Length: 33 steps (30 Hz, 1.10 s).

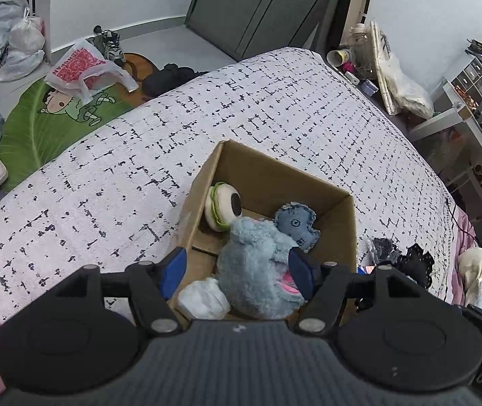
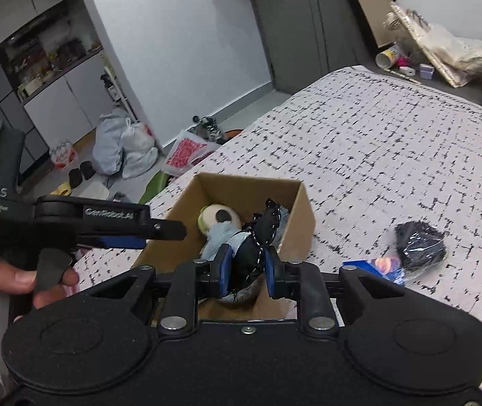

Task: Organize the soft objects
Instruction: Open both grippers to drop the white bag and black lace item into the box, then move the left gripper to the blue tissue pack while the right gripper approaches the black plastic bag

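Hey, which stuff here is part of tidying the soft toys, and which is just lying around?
Job: cardboard box; blue plush; burger plush; denim toy; black fabric toy between the right gripper fingers.
Lying about: plastic bags; shoes; leaf rug.

The left gripper (image 1: 237,267) is tipped downward, and its blue pads (image 1: 173,267) are held well apart, with the right pad touching a fluffy blue toy (image 1: 258,267). The right gripper (image 2: 246,270) is also tipped downward, and a dark cloth toy (image 2: 258,237) is kept between its close-set pads. In the right wrist view, the left gripper's handle is held by a hand (image 2: 21,279) off to the left of the claw.
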Tool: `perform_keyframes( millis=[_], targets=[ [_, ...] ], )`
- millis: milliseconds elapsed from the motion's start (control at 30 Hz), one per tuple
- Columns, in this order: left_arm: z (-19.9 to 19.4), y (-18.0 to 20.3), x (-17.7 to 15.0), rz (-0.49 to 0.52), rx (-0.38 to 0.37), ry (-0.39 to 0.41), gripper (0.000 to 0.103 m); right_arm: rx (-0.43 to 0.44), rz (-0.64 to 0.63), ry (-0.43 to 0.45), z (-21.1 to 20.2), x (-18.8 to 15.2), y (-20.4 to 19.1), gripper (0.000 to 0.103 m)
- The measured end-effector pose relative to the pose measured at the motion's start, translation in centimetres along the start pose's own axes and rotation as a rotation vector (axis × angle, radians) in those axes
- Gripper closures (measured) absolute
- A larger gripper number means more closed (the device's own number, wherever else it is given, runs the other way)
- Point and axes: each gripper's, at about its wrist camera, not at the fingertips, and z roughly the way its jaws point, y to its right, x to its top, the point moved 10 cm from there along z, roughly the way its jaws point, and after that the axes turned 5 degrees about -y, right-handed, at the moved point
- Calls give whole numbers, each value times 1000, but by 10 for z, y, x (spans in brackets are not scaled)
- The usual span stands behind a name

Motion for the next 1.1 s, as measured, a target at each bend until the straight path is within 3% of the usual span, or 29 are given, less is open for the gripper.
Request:
perform_keyframes(
  millis=[33, 133, 333, 567, 733, 900, 1100],
  targets=[
    [0, -1, 0, -2, 2, -1, 38, 11, 2, -9, 0, -1, -2, 76],
    [-3, -1, -1, 2, 7, -2, 37, 49, 28, -21, -2, -3, -6, 53],
    [-13, 5, -1, 36, 31, 19, 21, 25, 54, 12, -14, 4, 5, 49],
    [-21, 22, -6, 86, 46, 33, 15, -28, 22, 39, -24, 6, 13, 19],
    [-27, 32, -8, 106, 74, 47, 14, -39, 35, 49, -36, 7, 29, 17],
    [-34, 44, -9, 102, 93, 57, 9, -39, 60, 85, -52, 11, 44, 5],
    [-40, 64, -16, 125, 113, 62, 8, -40, 109, 93, -65, 13, 68, 0]
  ],
)
